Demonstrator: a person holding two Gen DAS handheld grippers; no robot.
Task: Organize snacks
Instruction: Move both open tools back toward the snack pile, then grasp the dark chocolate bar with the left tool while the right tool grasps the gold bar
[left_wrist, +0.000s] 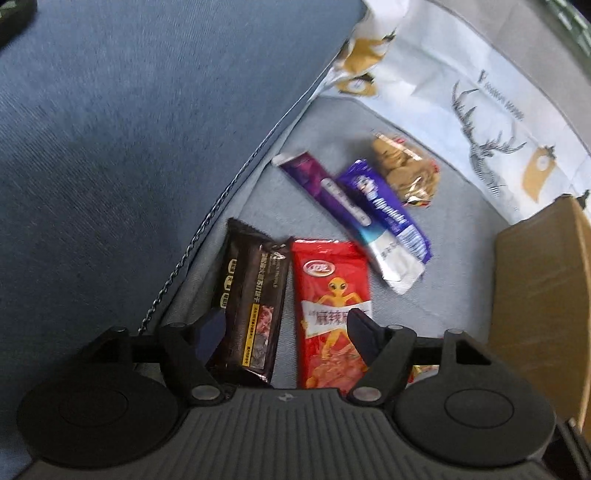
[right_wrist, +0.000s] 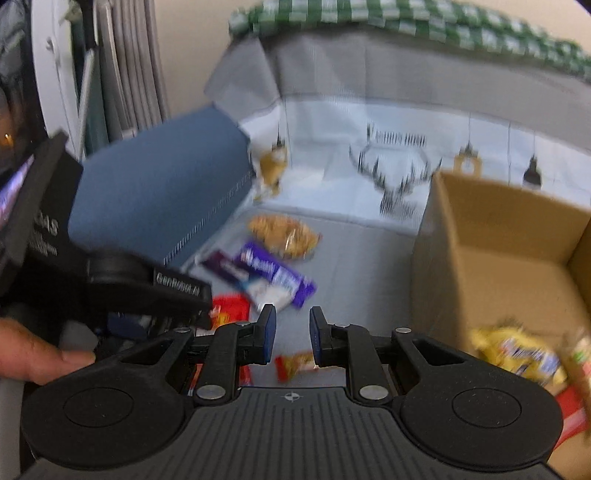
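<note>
Partway done, by my read. Box (right_wrist: 491, 254) already holds a yellow pack (right_wrist: 517, 354) and at least one more, too blurred to identify. Still loose on the grey cushion (left_wrist: 443, 288): brown bar (left_wrist: 255, 295), red pack (left_wrist: 332, 310), two purple packs (left_wrist: 384, 210), clear cookie bag (left_wrist: 406, 170), plus a small red wrapper (right_wrist: 295, 363). Left gripper (left_wrist: 286, 325) is spread wide over the brown bar and red pack, gripping nothing. Right gripper (right_wrist: 292, 332) is nearly closed, empty, beside the box.
</note>
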